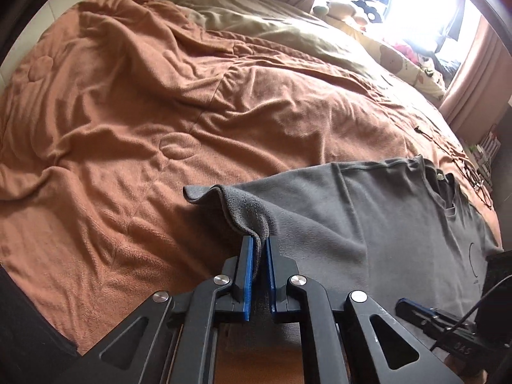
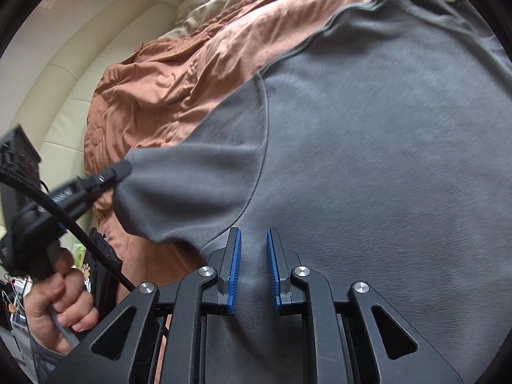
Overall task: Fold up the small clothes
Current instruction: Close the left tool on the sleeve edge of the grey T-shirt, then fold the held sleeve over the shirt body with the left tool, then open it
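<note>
Containers: none in view. Work surface is a bed covered by a rumpled orange-brown blanket (image 1: 134,102), with a beige duvet (image 1: 288,28) bunched toward the bright window.

Garment: grey shirt (image 1: 384,211) lies spread on the near side of the blanket, mostly flat. Neck opening faces the far right in the left wrist view. One sleeve (image 2: 192,185) sticks out sideways from the body of the shirt.

Left gripper (image 1: 260,243): blue pads nearly together, clamped on the sleeve hem. The cloth rises into a small peaked fold just ahead of the fingertips, lifted off the blanket. Seen from the right wrist camera, the same gripper (image 2: 123,168) meets the sleeve end, with a hand (image 2: 60,300) wrapped round its handle (cable trailing across the lower left).

Right gripper (image 2: 253,240): blue pads stand a narrow gap apart, low over the shirt's body next to the armpit seam. A slight ridge of grey fabric sits between them; whether the pads actually press it cannot be made out. In the left view its tip (image 1: 412,308) appears at lower right, over the shirt.
</note>
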Motion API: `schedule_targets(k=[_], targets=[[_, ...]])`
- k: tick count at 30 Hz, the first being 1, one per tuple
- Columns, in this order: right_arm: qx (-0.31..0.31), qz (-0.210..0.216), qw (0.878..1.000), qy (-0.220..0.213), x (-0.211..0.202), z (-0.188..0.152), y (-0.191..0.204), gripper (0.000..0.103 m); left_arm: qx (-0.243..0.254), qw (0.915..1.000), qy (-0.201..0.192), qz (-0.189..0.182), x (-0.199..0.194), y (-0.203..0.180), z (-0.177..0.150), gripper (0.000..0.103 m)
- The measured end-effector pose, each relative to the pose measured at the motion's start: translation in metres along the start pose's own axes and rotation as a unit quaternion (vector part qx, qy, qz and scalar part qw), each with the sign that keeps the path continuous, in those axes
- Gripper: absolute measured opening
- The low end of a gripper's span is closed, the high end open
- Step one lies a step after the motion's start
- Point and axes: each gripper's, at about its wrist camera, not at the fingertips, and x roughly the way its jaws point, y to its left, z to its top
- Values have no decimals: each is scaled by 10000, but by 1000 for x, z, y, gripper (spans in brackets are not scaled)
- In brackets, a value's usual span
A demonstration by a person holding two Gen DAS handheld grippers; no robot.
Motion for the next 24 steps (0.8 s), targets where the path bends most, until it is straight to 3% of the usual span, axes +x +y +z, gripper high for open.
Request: schedule_targets(k=[3, 8, 10, 11, 12, 24], targets=[[151, 319, 9991, 244, 18, -2, -2, 13, 111, 9998, -105, -110, -13, -12, 8, 8], [110, 485, 9986, 154, 12, 5, -3, 14, 283, 9988, -260, -297, -29, -32, 17, 8], [47, 364, 9993, 5, 1, 6, -6, 32, 347, 9985, -283, -328, -34, -40, 20, 8], [17, 324, 9994, -111, -6, 6, -6, 56, 389, 9982, -302, -347, -36, -45, 21, 8], [4, 307, 9993, -233, -15, 5, -8, 71, 429, 9978, -314, -386, -38, -49, 22, 8], [469, 5, 9959, -774, -88, -10, -65, 72, 802, 9938, -229, -741, -47, -119, 17, 8]])
